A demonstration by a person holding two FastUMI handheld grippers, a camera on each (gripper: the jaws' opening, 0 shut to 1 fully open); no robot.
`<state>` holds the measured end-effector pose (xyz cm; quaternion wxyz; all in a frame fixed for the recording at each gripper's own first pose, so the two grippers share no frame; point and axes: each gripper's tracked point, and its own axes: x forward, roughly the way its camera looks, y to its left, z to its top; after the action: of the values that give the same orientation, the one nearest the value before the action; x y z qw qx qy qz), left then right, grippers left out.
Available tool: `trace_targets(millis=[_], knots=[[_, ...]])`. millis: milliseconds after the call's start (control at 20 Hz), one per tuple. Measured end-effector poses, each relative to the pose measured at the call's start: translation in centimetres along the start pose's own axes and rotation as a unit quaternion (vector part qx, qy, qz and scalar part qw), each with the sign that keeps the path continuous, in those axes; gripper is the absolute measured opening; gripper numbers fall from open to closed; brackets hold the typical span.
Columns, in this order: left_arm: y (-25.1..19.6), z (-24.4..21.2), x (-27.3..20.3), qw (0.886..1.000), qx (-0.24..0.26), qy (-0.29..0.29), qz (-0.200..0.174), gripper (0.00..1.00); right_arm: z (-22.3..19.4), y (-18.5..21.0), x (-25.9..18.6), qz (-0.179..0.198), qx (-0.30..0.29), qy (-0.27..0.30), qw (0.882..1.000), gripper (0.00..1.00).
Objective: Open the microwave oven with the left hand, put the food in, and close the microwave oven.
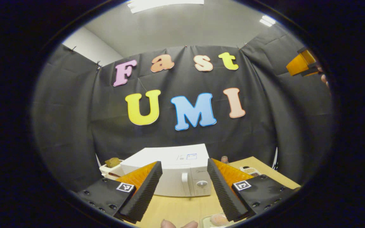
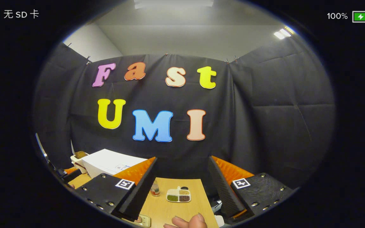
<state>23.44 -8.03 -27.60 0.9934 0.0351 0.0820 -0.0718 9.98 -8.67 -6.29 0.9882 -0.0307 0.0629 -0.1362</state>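
1. Fingertips of your own hand show at the bottom edge of the left gripper view, just in front of the left gripper; its fingers stand wide apart and hold nothing, which suits a hand that has a door to pull first.
2. Between those fingers sits the microwave, front towards you, on the table. Its door is closed; the handle runs upright just left of the knob, so you are lined up for the opening pull, judging by the aim.
3. Nearer you than the microwave, beside the right finger of the left gripper, a tray with the food lies on the table, partly cut off by the edge; it is not yet inside.
4. Your right gripper is likewise spread open and empty, held up and to the right of the microwave, probably to wait its turn. Another hand shows below it.
5. Right of the microwave stand a small bottle and a divided dish of grains, apart from the door's swing as far as can be judged.
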Motion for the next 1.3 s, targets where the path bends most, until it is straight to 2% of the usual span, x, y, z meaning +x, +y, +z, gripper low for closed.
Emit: trace_targets(millis=[100,150,250,500,650,700,750,900,1050,1250,1300], knots=[[0.0,-3.7,2.5,1.0,-0.005,0.015,-0.007,0.95,-0.3,-0.3,0.5,-0.024,-0.006,0.012,1.0,0.96],[-0.4,-5.6,3.8,0.999,-0.012,0.026,-0.015,1.0,-0.6,-0.3,0.8,-0.033,-0.007,0.019,0.999,0.96],[-1.0,-8.6,6.2,0.999,-0.022,0.037,-0.031,0.98,-1.4,-0.3,1.1,-0.046,-0.009,0.031,0.998,0.97],[-1.3,-14.0,11.0,0.996,-0.061,0.058,-0.044,1.0,-3.8,-0.4,2.5,-0.073,-0.038,0.063,0.995,0.96],[-0.7,-16.8,13.6,0.994,-0.069,0.073,-0.038,0.99,-4.6,0.4,3.1,-0.074,-0.038,0.075,0.994,0.96],[-0.8,-17.8,14.3,0.993,-0.074,0.077,-0.043,0.95,-4.9,0.2,3.3,-0.076,-0.042,0.077,0.993,0.96],[-1.1,-18.8,15.0,0.992,-0.077,0.086,-0.05,0.96,-5.1,0.2,3.4,-0.077,-0.046,0.081,0.993,0.96],[-1.6,-21.1,16.8,0.989,-0.088,0.103,-0.064,0.9,-5.5,0.3,3.7,-0.082,-0.052,0.088,0.991,0.97],[-1.8,-22.5,17.9,0.987,-0.096,0.11,-0.071,0.88,-5.9,0.2,4.0,-0.084,-0.058,0.093,0.99,0.96],[-1.9,-22.3,19.5,0.989,-0.085,0.1,-0.068,0.7,-6.2,0.7,4.2,-0.081,-0.054,0.096,0.991,0.96],[-2.1,-22.6,19.8,0.988,-0.086,0.106,-0.071,0.56,-6.2,0.7,4.1,-0.081,-0.054,0.095,0.991,0.96]])
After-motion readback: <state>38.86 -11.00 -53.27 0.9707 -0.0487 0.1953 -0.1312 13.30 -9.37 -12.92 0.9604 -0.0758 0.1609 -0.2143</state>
